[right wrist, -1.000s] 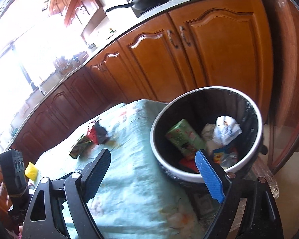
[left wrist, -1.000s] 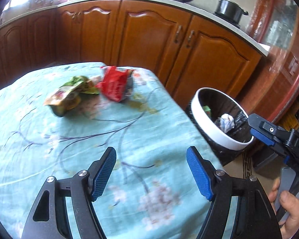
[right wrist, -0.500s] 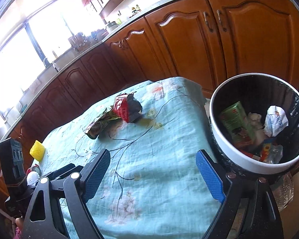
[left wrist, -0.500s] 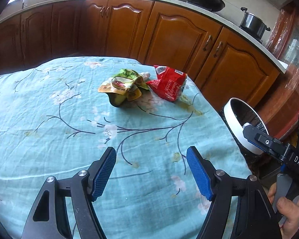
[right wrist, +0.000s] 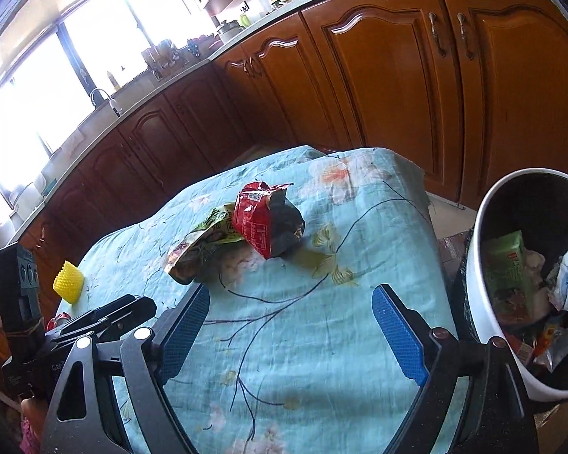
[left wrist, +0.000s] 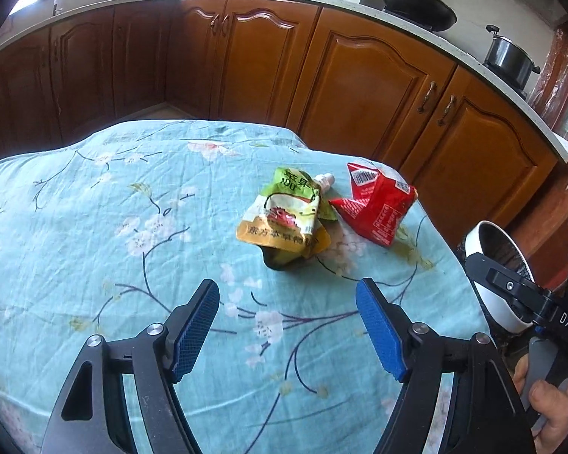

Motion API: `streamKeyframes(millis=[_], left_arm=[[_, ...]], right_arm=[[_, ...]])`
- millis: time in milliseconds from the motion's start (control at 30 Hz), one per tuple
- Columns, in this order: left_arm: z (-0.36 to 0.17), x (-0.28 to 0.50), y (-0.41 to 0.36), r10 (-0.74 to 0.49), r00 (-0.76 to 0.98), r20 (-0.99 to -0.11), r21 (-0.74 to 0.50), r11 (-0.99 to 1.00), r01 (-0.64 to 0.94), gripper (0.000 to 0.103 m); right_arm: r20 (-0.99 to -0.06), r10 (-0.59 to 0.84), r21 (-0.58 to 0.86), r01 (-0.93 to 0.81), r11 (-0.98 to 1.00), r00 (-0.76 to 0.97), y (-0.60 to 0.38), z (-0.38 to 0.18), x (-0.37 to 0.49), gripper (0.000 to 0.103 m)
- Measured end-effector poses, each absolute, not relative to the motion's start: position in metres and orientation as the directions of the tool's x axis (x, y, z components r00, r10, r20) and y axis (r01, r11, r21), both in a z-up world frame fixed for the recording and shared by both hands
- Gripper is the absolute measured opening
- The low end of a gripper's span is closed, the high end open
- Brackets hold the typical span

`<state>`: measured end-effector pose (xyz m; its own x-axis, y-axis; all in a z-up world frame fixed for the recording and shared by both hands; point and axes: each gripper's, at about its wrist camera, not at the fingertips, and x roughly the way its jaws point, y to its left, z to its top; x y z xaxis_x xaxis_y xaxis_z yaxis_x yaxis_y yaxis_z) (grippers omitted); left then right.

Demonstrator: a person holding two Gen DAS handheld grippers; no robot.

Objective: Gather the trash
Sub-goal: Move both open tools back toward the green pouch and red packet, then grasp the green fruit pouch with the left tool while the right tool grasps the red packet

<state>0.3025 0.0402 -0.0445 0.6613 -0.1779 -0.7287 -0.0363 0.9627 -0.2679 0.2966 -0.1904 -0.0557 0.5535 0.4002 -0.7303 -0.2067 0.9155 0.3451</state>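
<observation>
A crumpled green and yellow snack pouch (left wrist: 286, 219) (right wrist: 204, 238) lies on the teal flowered tablecloth (left wrist: 94, 234) (right wrist: 322, 340). A red wrapper (left wrist: 375, 198) (right wrist: 261, 219) touches it on its right. My left gripper (left wrist: 287, 325) hovers open over the cloth a little short of the pouch, nothing between its blue pads. My right gripper (right wrist: 291, 325) is open too, empty, nearer the table's right edge. A white-rimmed bin (right wrist: 488, 272) (left wrist: 488, 265) with a black liner stands beside the table on the right and holds several pieces of trash, a green carton (right wrist: 509, 276) among them.
Wooden kitchen cabinets (left wrist: 359, 87) run behind the table, with a wok (left wrist: 416, 7) and a pot (left wrist: 511, 58) on the counter. A yellow ribbed object (right wrist: 69, 280) sits near the cloth's left edge. A hand (left wrist: 553, 412) holds the right gripper's handle.
Both views swung left from the bin toward the table. The pouch and red wrapper now lie ahead of both grippers. The bin slid to the right edge of each view.
</observation>
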Motion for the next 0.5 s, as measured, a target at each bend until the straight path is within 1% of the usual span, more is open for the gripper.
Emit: streamKeyframes(millis=[300, 500], left_arm=[[-0.053, 0.353, 0.037, -0.172, 0.643, -0.746, -0.239, 0.971, -0.017, 0.074], [-0.073, 0.382, 0.03, -0.157, 0.617, -0.771, -0.209, 0.978, -0.013, 0.076]], right_arm=[[-0.725, 0.448, 0.408, -0.198, 0.891, 0.523, -0.178, -0.073, 0.347, 0.089], [-0.725, 0.471, 0.439, -0.189, 0.878, 0.503, -0.172, -0.083, 0.378, 0.088]])
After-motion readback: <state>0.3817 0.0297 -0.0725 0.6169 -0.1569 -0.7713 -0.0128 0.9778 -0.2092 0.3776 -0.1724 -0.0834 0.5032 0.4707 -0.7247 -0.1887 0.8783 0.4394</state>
